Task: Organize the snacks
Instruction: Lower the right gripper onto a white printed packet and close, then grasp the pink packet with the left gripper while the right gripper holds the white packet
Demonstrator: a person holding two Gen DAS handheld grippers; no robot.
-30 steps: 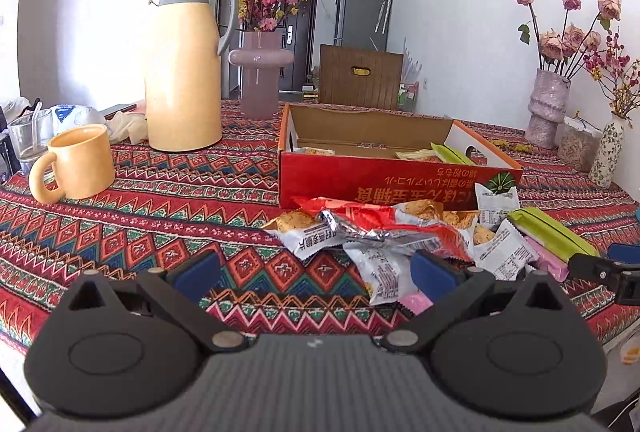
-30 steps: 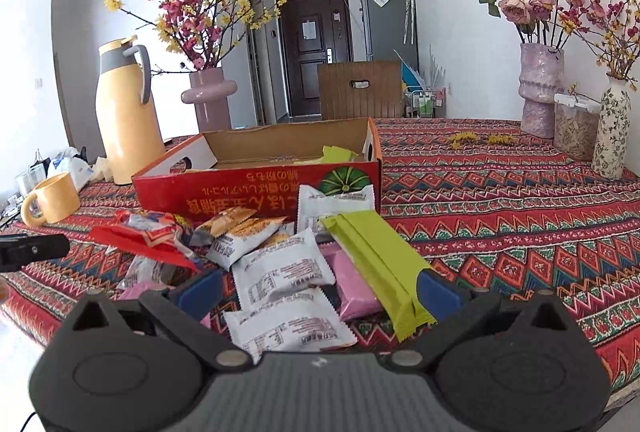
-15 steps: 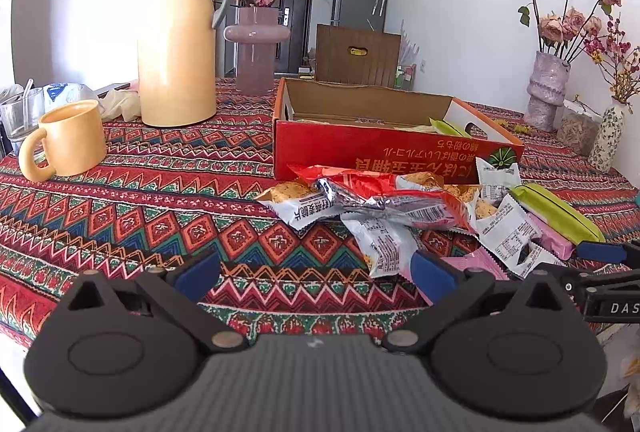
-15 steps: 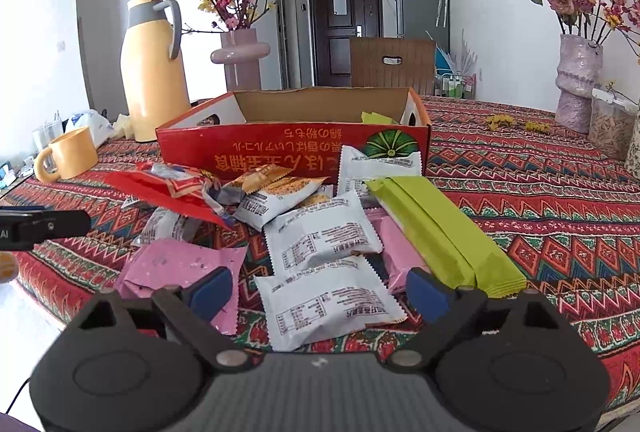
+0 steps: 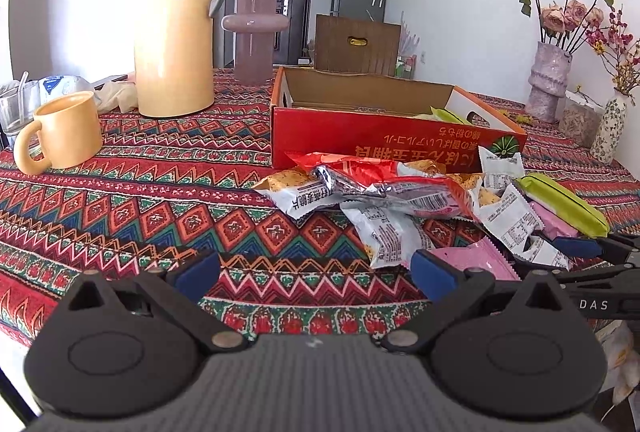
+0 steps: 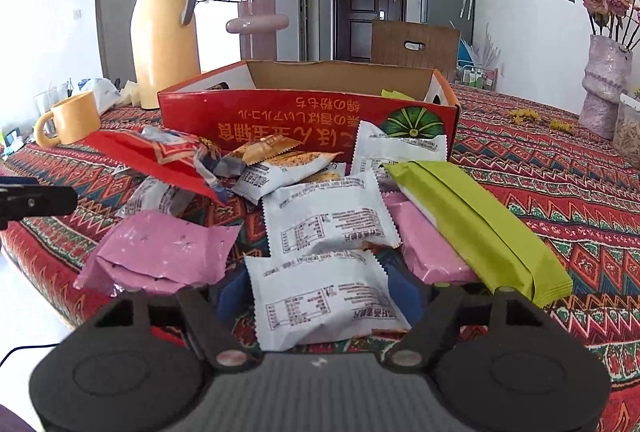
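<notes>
"DAS" in white on the right hand-held gripper (image 5: 576, 247) arm. Red box (image 5: 384, 135) front: upside-down CJK print, not legible. Snack packet text too small.

The right tool (image 6: 320, 296) has been brought down and forward, close to the snack pile. Its blue fingers (image 6: 404, 292), wide apart before, have been closed in around the nearest white packet (image 6: 320, 300) (a firm grip cannot be told). The left tool (image 5: 316, 272) has been moved nearer the pile, its gap unchanged.
</notes>
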